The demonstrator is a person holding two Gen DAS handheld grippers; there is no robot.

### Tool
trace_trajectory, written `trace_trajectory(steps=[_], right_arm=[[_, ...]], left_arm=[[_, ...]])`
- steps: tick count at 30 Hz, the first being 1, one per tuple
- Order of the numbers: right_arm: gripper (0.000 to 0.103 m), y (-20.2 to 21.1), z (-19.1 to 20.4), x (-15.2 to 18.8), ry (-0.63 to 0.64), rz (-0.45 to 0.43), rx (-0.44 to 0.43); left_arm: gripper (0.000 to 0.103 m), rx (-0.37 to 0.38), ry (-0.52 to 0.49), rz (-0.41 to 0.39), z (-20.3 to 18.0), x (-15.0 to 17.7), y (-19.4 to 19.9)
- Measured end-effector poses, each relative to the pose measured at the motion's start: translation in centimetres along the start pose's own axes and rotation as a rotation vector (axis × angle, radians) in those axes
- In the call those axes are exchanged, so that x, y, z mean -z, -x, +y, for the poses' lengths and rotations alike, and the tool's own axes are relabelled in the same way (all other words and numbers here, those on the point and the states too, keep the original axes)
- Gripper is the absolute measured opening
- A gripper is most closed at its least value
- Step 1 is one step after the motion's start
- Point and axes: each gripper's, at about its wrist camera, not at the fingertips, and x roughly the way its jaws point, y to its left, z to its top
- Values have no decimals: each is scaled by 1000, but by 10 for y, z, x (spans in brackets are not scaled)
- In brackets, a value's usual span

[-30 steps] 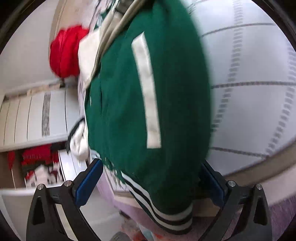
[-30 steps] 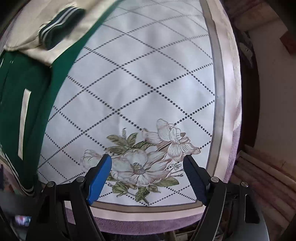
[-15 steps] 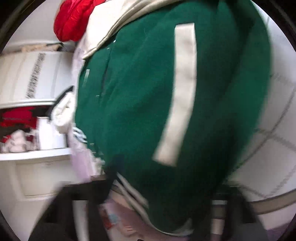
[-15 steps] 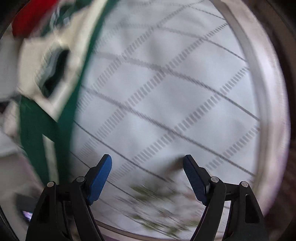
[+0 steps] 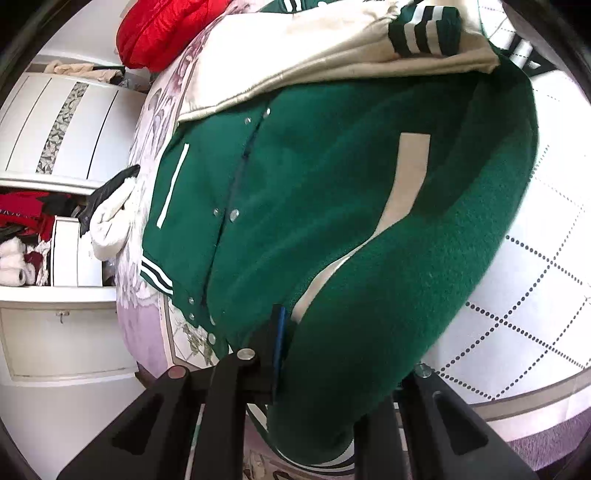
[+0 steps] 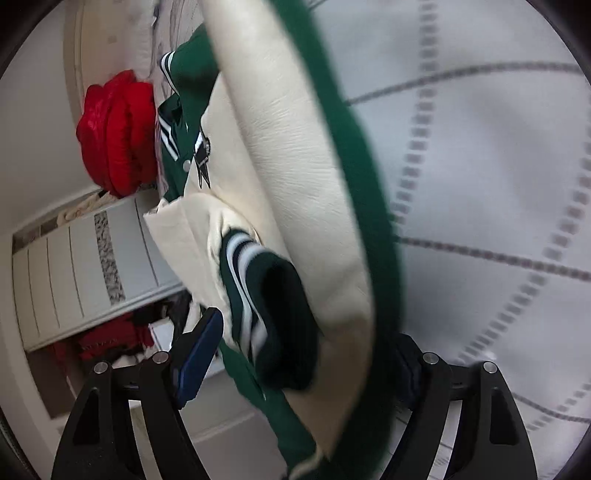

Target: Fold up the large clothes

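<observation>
1. Bottom centre of the left wrist view: the left gripper (image 5: pixel 295 354) is closing on a fold of the green wool varsity jacket (image 5: pixel 332 206), its blue-padded jaws pinching the hem, with fabric bunched over the right finger.
2. Bottom of the right wrist view: the right gripper (image 6: pixel 303 354) stands with its jaws wide apart; the jacket's cream leather sleeve (image 6: pixel 280 155) and green striped knit cuff (image 6: pixel 269 295) lie between them, but the pads are not pressing on the cloth.
3. Middle of the left wrist view: the jacket spreads across the white bedspread with a dotted diamond pattern (image 5: pixel 532 280), snap front up, cream pocket strip at centre right.
4. Upper left of both views: a red puffy garment (image 5: pixel 162 29) lies at the bed's far edge.
5. Left edge, farther off: a white cabinet with panelled doors (image 5: pixel 62 122) stands beside the bed, clothes heaped on its open shelf.
</observation>
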Motion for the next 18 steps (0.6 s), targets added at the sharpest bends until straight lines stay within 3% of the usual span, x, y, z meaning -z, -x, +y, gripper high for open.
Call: trace_trajectory(steps=[1, 2, 5, 8, 13, 15, 18], right_arm=[[41, -5, 7, 0, 9, -9, 16], [22, -11, 6, 10, 13, -8, 46], [15, -8, 17, 19, -6, -26, 60], [14, 21, 26, 54, 20, -37, 100], [13, 125, 41, 107, 50, -42, 223], [13, 169, 47, 130, 52, -53, 277], [13, 210, 87, 158, 57, -80, 330]], left_arm=[[10, 3, -6, -7, 2, 0, 3], [10, 13, -8, -14, 5, 1, 5], [9, 42, -23, -25, 8, 9, 16], [9, 106, -53, -33, 11, 26, 38], [9, 298, -91, -24, 25, 59, 97], [9, 398, -64, -11, 42, 63, 119], [9, 529, 12, -6, 79, 53, 129]])
